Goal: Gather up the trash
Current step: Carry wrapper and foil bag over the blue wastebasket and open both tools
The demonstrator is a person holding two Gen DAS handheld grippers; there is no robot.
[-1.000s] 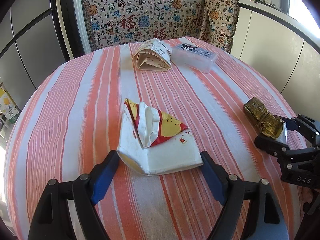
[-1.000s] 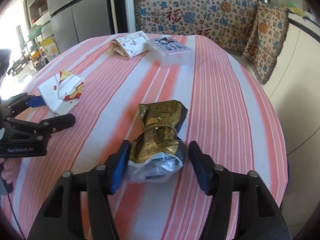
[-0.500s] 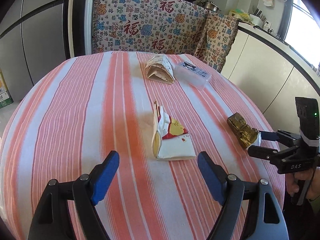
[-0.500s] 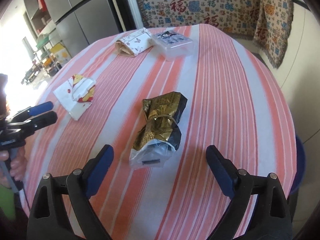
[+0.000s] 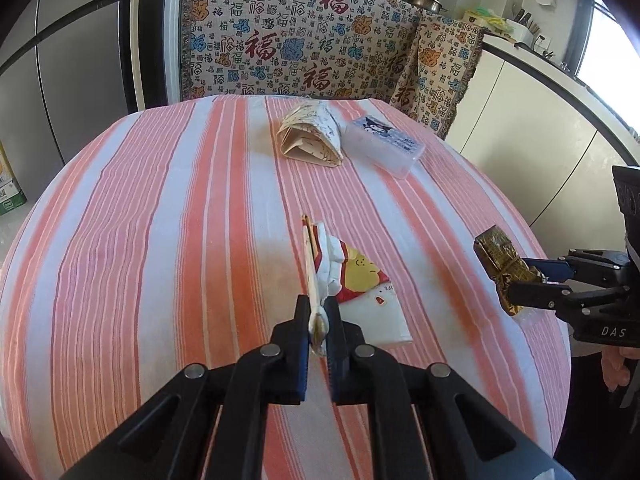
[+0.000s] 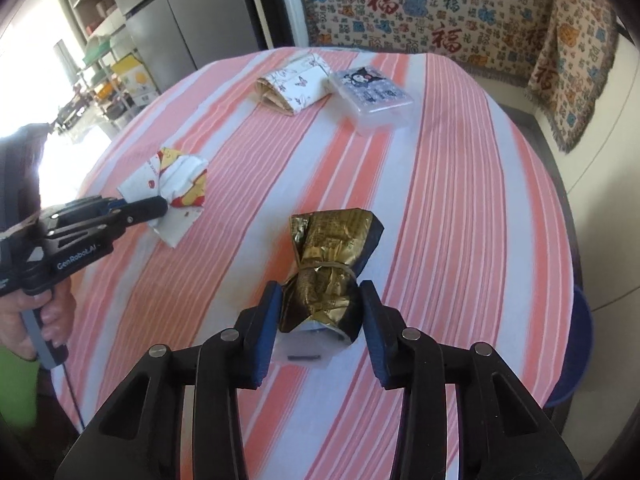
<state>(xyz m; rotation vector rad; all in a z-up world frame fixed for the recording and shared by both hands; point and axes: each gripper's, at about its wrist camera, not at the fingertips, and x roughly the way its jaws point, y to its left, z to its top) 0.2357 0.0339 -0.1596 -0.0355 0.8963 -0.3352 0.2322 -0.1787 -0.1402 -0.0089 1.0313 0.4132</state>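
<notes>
A white, red and yellow paper wrapper (image 5: 356, 284) lies near the middle of the round striped table (image 5: 160, 240). My left gripper (image 5: 319, 320) is shut on the wrapper's near edge; it also shows in the right wrist view (image 6: 148, 210) with the wrapper (image 6: 176, 184). A crumpled gold and black foil packet (image 6: 326, 272) lies toward the table's right side. My right gripper (image 6: 320, 308) is shut on its lower part, pads against both sides. The packet (image 5: 502, 264) and right gripper (image 5: 532, 280) also show in the left wrist view.
A folded butterfly-print paper bag (image 5: 312, 136) and a clear plastic box with a cartoon label (image 5: 384, 148) lie at the table's far side. A patterned bench back (image 5: 320, 48) stands behind. A grey fridge (image 6: 192, 16) is at the left.
Both grippers were open and pulled back half a second ago. Now the left has closed on the wrapper's edge and the right has closed on the foil packet.
</notes>
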